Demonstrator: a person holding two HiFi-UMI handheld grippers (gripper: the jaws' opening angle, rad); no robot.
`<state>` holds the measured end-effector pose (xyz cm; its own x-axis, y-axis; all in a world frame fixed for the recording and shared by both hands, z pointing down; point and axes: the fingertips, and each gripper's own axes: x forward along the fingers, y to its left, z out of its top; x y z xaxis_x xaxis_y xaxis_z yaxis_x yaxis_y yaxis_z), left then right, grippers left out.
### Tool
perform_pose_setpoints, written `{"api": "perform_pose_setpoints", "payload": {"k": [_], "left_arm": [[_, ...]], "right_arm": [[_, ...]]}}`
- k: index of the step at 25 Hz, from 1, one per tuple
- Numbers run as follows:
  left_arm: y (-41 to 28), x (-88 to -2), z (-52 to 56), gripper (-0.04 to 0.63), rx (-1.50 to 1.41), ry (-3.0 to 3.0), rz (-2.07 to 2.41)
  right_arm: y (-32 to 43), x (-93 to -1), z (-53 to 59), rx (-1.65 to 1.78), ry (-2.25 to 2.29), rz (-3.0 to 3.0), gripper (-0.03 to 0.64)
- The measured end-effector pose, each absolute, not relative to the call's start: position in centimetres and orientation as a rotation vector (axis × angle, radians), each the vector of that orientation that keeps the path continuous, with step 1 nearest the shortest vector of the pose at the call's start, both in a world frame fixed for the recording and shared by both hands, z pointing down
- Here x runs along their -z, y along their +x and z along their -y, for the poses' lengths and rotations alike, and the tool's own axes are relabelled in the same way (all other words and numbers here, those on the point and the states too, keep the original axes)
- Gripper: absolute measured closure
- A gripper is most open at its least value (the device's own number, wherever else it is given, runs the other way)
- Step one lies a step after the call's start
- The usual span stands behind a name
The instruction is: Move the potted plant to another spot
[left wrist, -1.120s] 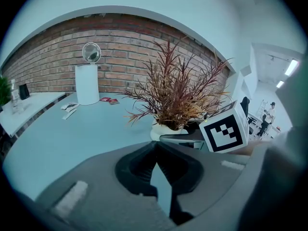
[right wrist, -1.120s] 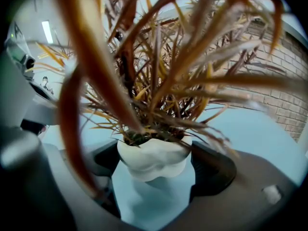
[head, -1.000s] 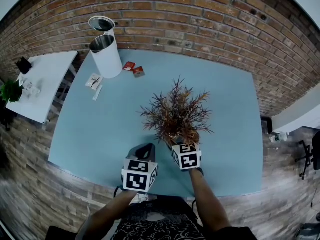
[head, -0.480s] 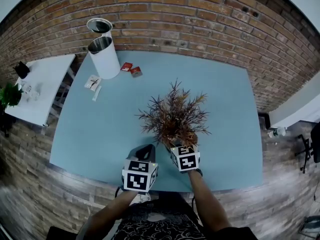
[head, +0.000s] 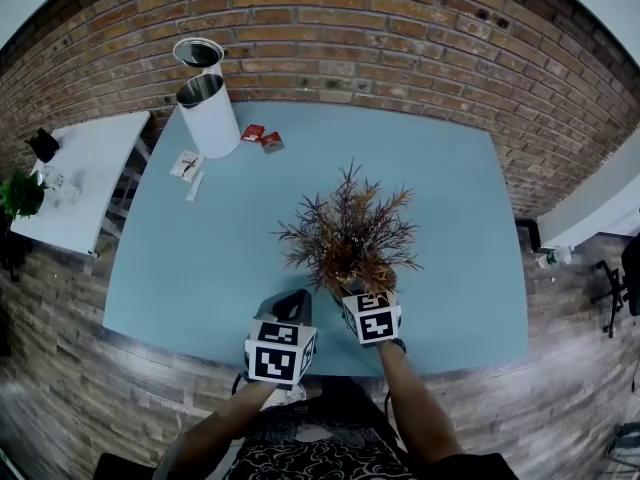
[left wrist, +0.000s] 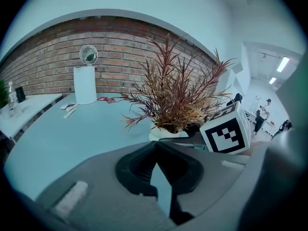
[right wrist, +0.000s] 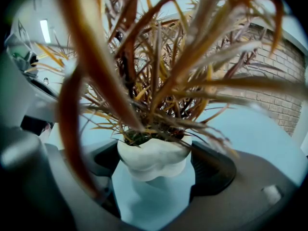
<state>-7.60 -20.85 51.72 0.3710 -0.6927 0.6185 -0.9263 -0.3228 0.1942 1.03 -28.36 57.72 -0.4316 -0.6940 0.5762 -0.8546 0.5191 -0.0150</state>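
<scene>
The potted plant [head: 348,236] has reddish-brown spiky leaves and a small white pot [right wrist: 153,159]. It is near the front middle of the light blue table [head: 200,258]. My right gripper [head: 362,293] reaches in under the foliage, its dark jaws against both sides of the pot, shut on it. The leaves fill most of the right gripper view. My left gripper [head: 295,302] hovers just left of the plant, jaw tips together with nothing between them. In the left gripper view [left wrist: 155,146] the plant [left wrist: 175,97] and the right gripper's marker cube [left wrist: 226,134] lie ahead to the right.
A white cylindrical bin [head: 210,108] with a raised lid stands at the table's far left corner, with red packets [head: 262,136] and white papers [head: 190,163] beside it. A brick wall [head: 400,38] runs behind. A white side table [head: 85,168] stands to the left.
Both grippers and the plant keep their places on the table. Only the head view has shifted slightly.
</scene>
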Motion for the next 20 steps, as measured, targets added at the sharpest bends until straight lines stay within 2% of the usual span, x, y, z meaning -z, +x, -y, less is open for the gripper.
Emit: {"api": "perform_pose_setpoints", "payload": {"k": [20], "left_arm": [[-8.2, -51.7, 17.3, 0.595, -0.596, 2.151, 1.361]], "right_arm": [[0.5, -57.6, 23.8, -0.426, 1.272, 2.232, 0.160]]}}
